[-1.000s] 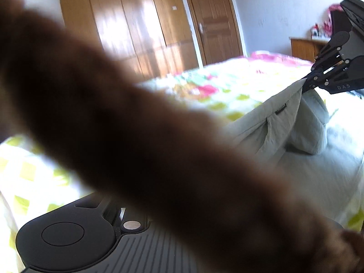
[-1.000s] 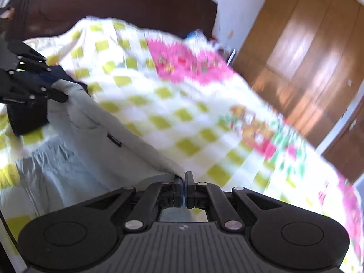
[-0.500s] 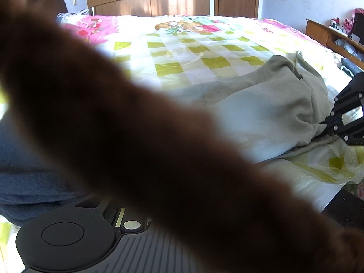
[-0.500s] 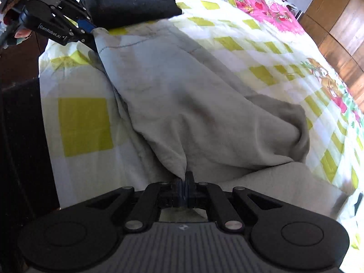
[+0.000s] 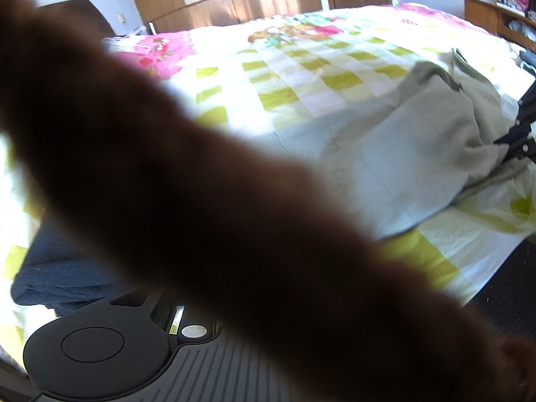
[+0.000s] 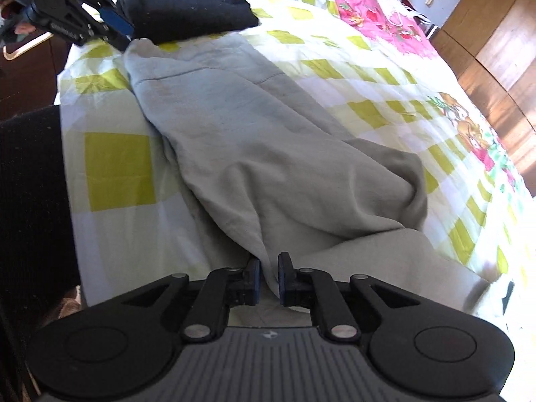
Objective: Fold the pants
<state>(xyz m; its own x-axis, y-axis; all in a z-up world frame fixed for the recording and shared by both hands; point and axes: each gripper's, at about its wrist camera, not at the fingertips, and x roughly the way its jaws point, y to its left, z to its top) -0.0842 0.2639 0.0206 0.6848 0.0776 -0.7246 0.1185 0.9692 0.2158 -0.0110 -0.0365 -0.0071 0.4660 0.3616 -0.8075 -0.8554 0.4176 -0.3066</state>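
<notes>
Grey cloth, one pair of pants, lies along my one checked bed beside one dark folded garment, its near end between my right tongs as they open off it, its far corner at my left tongs, grip unclear.

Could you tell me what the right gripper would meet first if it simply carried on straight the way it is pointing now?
Most likely the grey pants: a fold of them already lies between the opening jaws of the right gripper, and the cloth stretches ahead across the checked bedspread. Depth is hard to judge.
</notes>
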